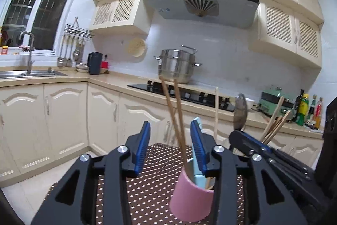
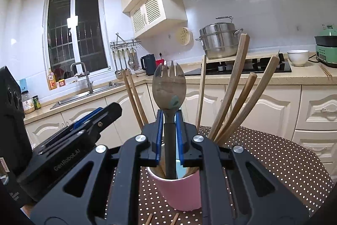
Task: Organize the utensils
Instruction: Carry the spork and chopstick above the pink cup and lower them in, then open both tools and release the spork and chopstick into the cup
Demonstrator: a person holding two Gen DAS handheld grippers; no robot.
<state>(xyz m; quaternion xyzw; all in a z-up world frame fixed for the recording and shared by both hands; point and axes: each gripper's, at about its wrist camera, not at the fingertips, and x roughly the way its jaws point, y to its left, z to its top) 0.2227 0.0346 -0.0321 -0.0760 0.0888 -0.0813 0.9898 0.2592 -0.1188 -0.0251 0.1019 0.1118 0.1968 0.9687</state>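
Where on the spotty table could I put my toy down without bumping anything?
The brown polka-dot tablecloth is bare to the right of the pink cylindrical cup. In the left wrist view it is also bare left of the cup. The cup itself is crowded with wooden chopsticks, and two loose sticks lie before it.

Both the left gripper (image 1: 170,140) and the right gripper (image 2: 169,130) have black angular frames with triangular cut-outs, round silver screws and blue ribbed pads (image 1: 143,144) on the fingers.
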